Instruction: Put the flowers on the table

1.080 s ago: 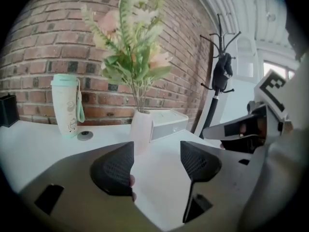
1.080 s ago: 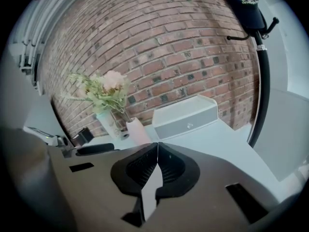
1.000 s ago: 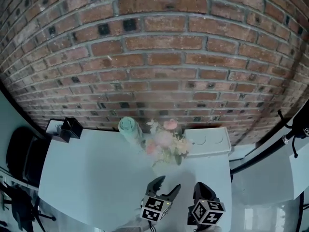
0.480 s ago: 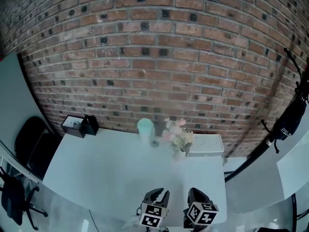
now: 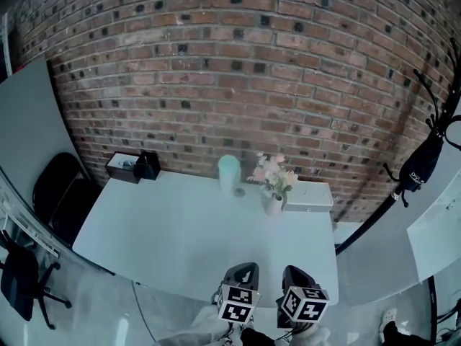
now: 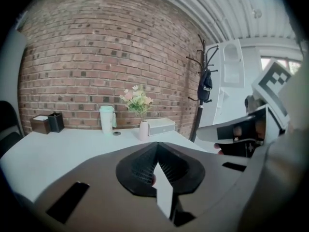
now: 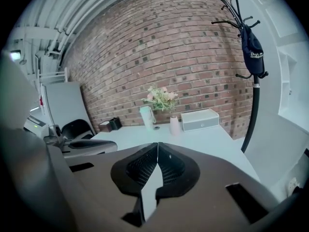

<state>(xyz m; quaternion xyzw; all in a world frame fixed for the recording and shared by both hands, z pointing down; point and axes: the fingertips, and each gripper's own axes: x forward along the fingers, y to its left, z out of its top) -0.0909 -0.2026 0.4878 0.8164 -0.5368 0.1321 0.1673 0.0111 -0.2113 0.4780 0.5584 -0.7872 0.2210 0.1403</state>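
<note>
On the table (image 5: pixel 180 244), at its far edge, the flowers (image 5: pixel 274 173) stood in a vase (image 5: pixel 273 206); off its near edge the left gripper (image 6: pixel 155 151) and right gripper (image 7: pixel 157 153) were closed, empty; leaving without jolting it seemed wisest.

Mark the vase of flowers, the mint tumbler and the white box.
vase of flowers (image 5: pixel 274 206), head view, on the white vase body.
mint tumbler (image 5: pixel 229 173), head view, mid-wall.
white box (image 5: pixel 310 195), head view, on its top face.
</note>
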